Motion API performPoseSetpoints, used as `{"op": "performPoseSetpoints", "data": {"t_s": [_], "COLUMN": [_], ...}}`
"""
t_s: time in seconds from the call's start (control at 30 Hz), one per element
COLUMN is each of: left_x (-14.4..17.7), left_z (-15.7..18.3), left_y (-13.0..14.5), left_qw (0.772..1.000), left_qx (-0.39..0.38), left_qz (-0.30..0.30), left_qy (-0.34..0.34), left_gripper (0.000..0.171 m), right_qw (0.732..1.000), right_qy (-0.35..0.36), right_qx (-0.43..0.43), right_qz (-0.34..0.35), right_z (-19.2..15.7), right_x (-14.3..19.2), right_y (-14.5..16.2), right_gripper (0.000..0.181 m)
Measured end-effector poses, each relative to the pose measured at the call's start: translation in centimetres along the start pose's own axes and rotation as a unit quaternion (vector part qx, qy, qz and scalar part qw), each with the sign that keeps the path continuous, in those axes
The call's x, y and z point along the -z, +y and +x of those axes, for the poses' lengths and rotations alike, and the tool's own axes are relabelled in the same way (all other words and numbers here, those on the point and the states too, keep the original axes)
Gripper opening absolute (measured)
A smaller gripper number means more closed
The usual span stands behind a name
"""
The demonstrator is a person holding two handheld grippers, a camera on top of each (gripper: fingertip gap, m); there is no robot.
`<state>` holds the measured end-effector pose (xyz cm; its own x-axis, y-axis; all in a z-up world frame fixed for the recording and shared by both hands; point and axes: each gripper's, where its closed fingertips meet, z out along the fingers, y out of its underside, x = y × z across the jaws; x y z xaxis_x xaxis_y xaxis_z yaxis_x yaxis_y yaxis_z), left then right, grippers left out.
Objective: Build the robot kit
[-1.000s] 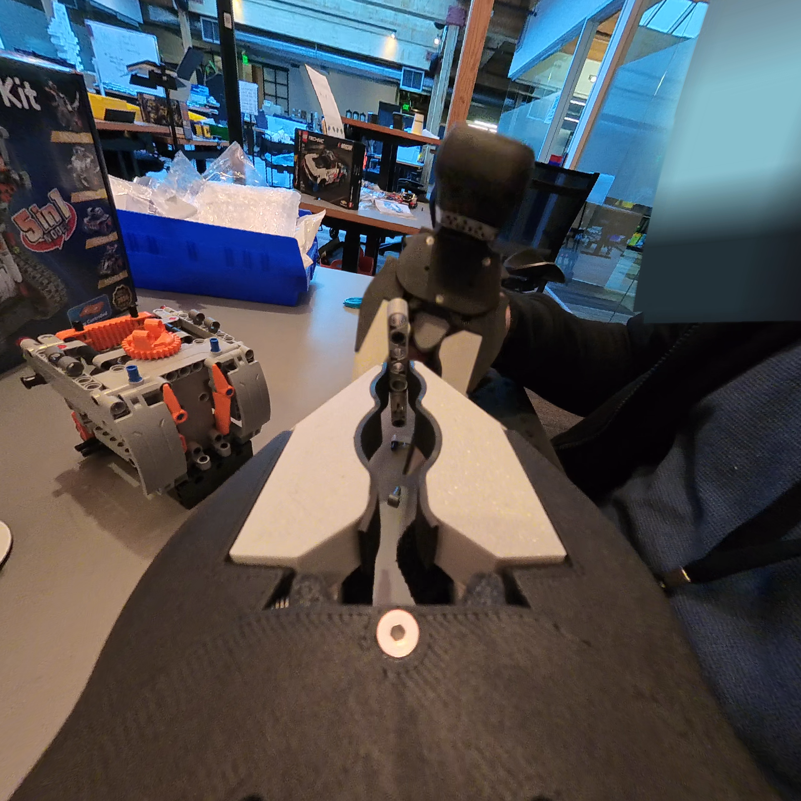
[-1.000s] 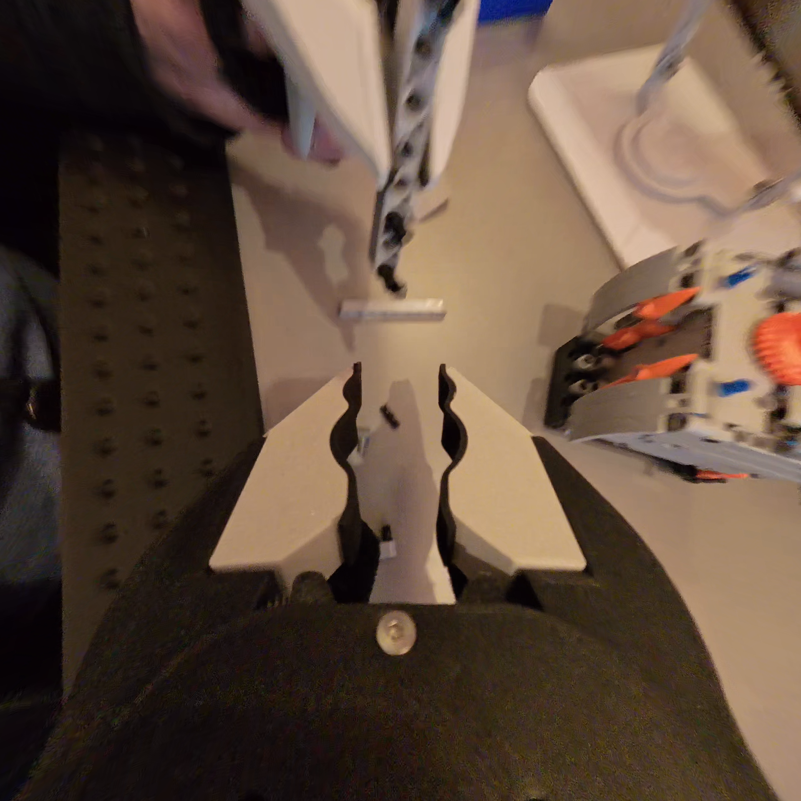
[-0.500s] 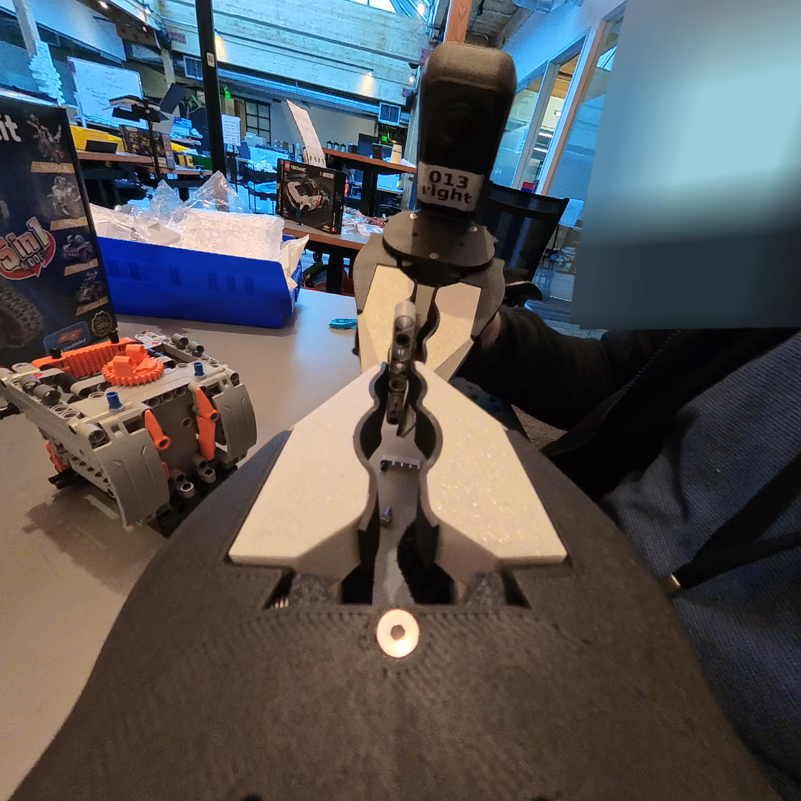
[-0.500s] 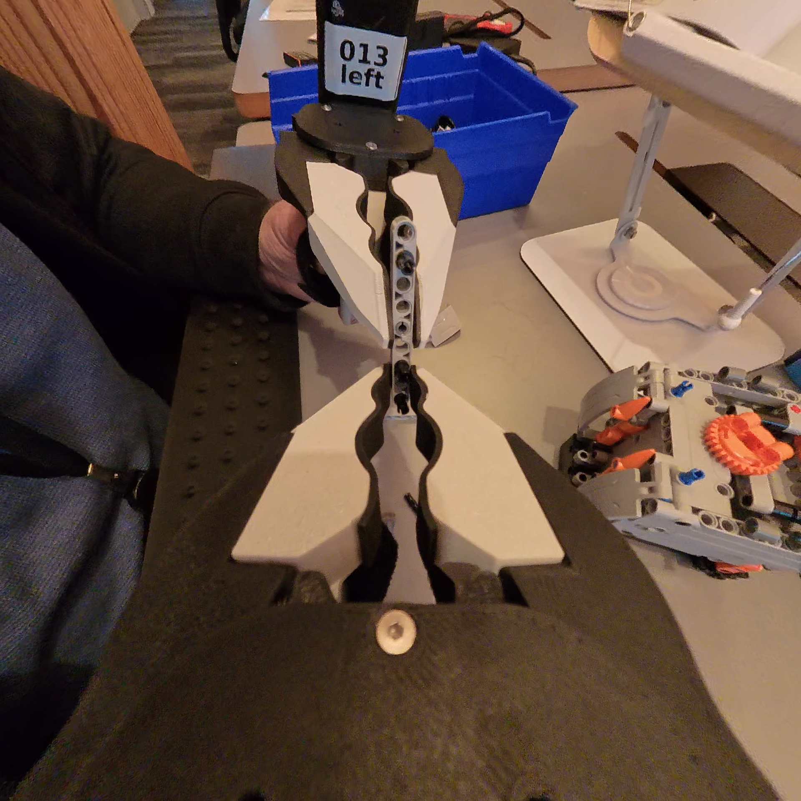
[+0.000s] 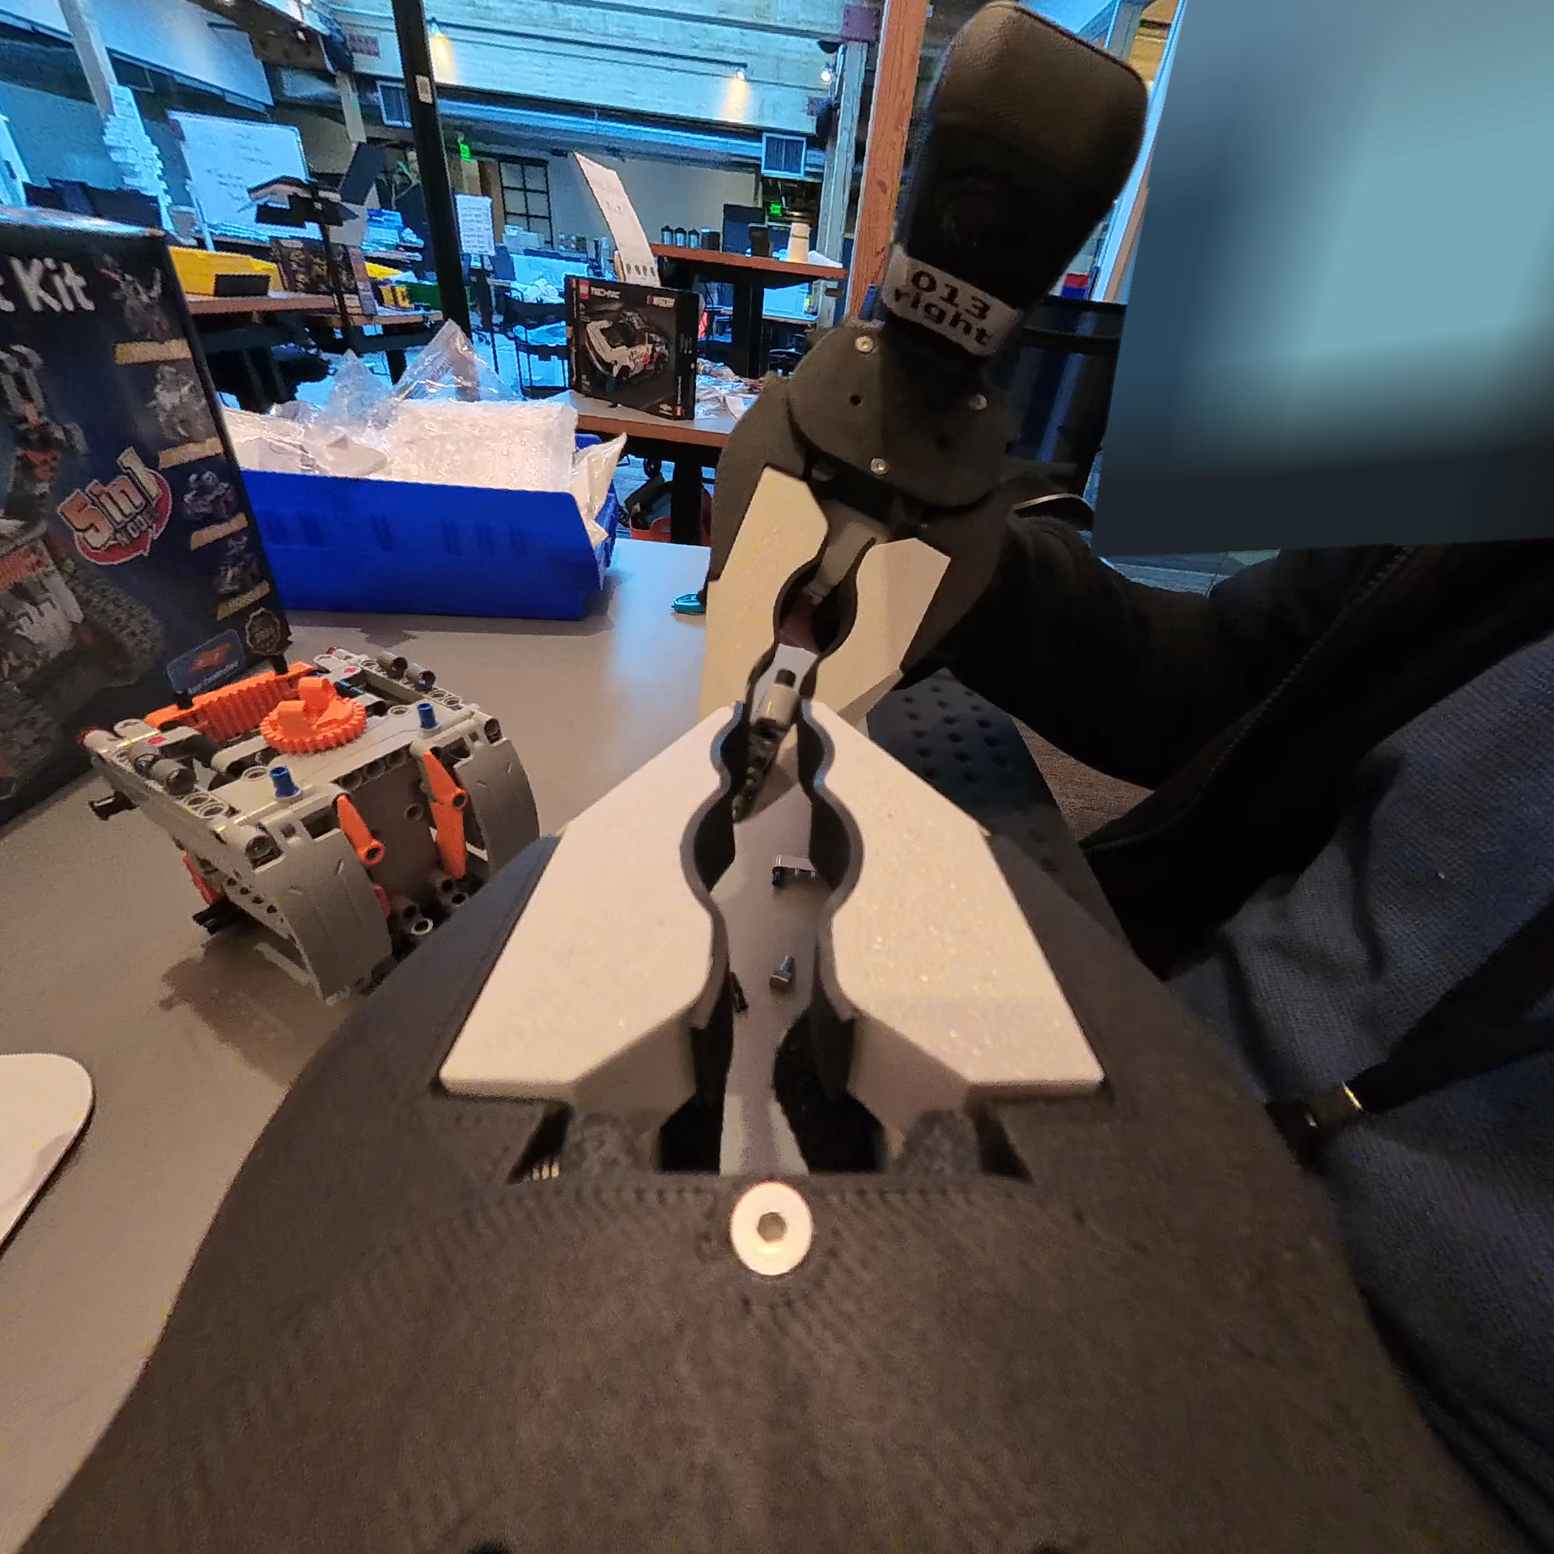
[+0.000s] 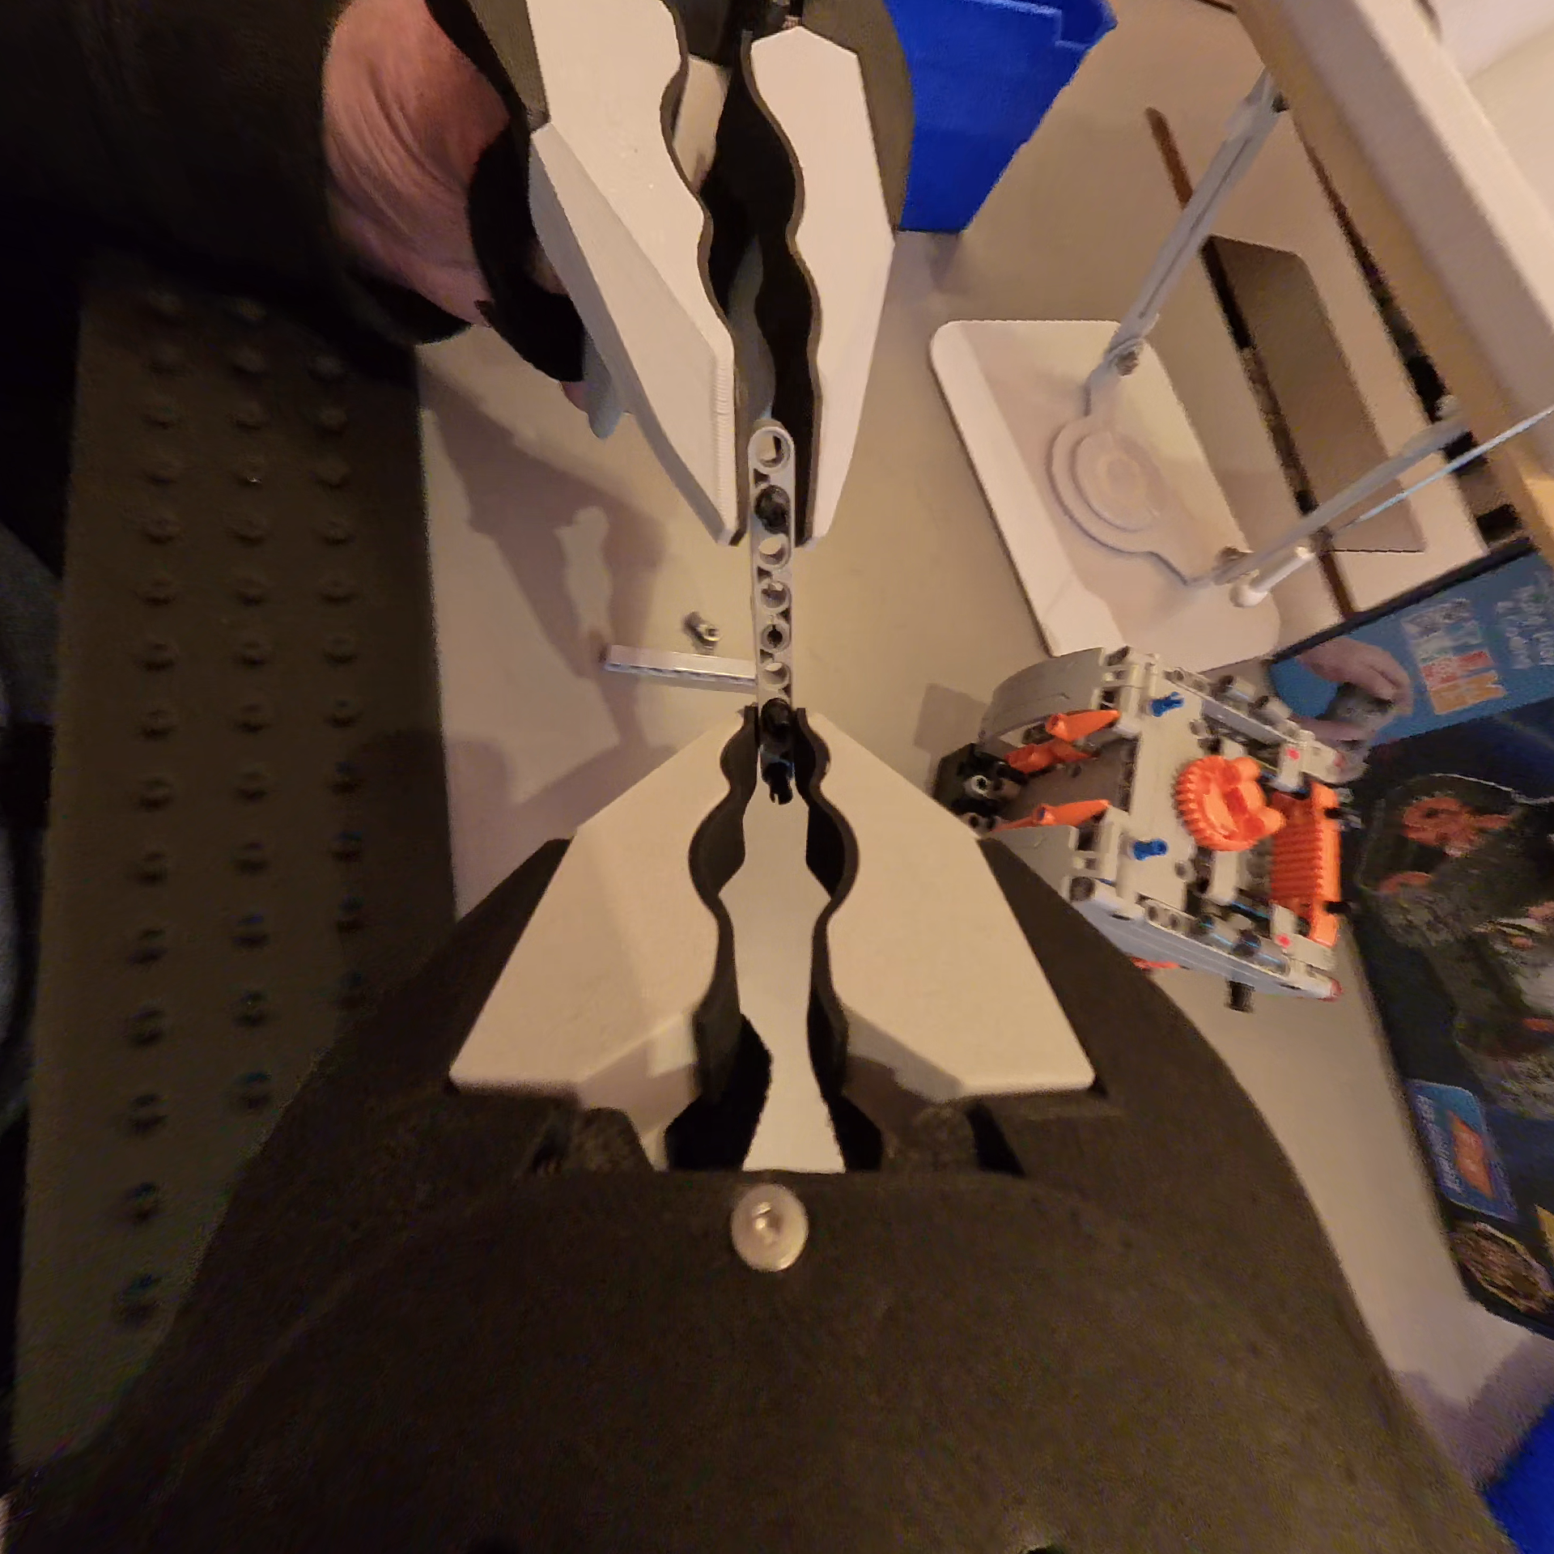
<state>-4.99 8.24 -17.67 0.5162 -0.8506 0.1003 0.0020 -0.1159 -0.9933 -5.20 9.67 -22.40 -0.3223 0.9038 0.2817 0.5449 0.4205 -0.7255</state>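
The left gripper (image 6: 769, 525) is closed on the upper end of a grey perforated beam (image 6: 769, 589). The right gripper (image 6: 774, 727) pinches a black pin (image 6: 775, 748) seated in the beam's lower end. A grey-and-orange brick vehicle (image 6: 1177, 832) stands on the table (image 6: 521, 589) right of the beam; a second grey beam (image 6: 673, 664) lies flat beneath it.

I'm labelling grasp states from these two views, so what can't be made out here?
- Beam: left wrist view shows it edge-on between the left gripper fingertips; its holes are hidden.
- Black pin: its far end is hidden inside the right gripper.
- Brick vehicle: small parts blurred, right wrist view.
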Motion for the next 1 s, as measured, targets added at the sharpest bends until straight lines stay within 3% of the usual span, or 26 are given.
{"op": "performPoseSetpoints", "data": {"t_s": [0.17, 0.33, 0.73, 0.9, 1.0], "left_x": [0.3, 0.4, 0.6, 0.2, -0.1], "left_z": [-0.7, -0.9, -1.4, -1.5, -1.4], "left_y": [0.1, 0.2, 0.4, 0.6, 0.7], "left_qw": [1.0, 1.0, 0.999, 0.999, 0.998], "left_qx": [0.021, 0.016, 0.012, 0.018, 0.004], "left_qz": [-0.005, -0.009, -0.018, -0.023, -0.028], "left_qy": [-0.013, -0.022, -0.043, -0.046, -0.049], "left_gripper": [0.015, 0.007, 0.0, 0.015, 0.014], "right_qw": [0.985, 0.969, 0.964, 0.961, 0.959], "right_qy": [0.141, 0.191, 0.215, 0.215, 0.217], "right_qx": [0.092, 0.145, 0.146, 0.159, 0.167], "right_qz": [-0.048, -0.059, -0.064, -0.068, -0.068], "right_z": [2.8, 3.1, 3.8, 3.6, 3.4], "right_x": [0.2, 0.5, 1.3, 1.2, 1.0], "right_y": [0.6, 0.3, 0.9, 1.1, 1.1], "right_gripper": [0.004, 0.004, 0.004, 0.004, 0.004]}}
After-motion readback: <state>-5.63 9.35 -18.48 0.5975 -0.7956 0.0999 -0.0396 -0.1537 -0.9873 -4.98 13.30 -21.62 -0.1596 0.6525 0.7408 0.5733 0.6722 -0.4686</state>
